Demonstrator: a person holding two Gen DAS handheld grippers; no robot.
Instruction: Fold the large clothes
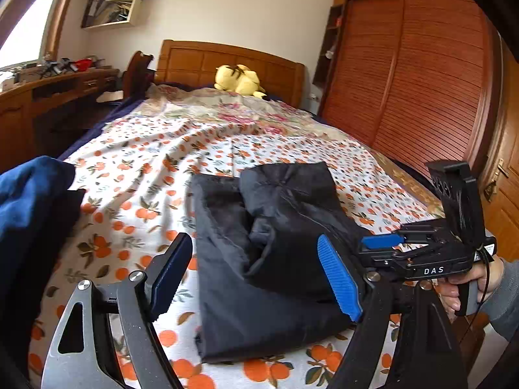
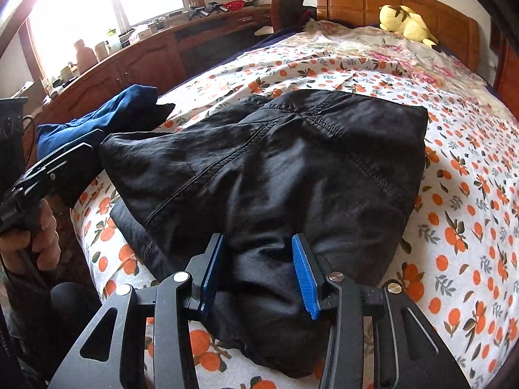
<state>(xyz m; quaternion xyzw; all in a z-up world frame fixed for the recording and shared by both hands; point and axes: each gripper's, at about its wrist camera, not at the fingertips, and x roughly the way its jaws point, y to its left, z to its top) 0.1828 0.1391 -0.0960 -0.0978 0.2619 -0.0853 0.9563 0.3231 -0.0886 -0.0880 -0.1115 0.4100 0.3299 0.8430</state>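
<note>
A black garment (image 1: 269,246) lies folded into a thick stack on the orange-print bedsheet (image 1: 136,175). It fills the middle of the right wrist view (image 2: 279,168). My left gripper (image 1: 256,278) is open and empty, held just above the near part of the garment. My right gripper (image 2: 259,272) is open, its blue pads (image 2: 305,275) standing on either side of the garment's near fold without pinching it. The right gripper also shows at the right of the left wrist view (image 1: 382,241).
A blue garment (image 1: 29,201) lies at the left edge of the bed, also in the right wrist view (image 2: 107,113). A yellow plush toy (image 1: 240,79) sits by the wooden headboard (image 1: 227,61). A desk (image 2: 136,61) runs along the left, a wardrobe (image 1: 412,74) stands right.
</note>
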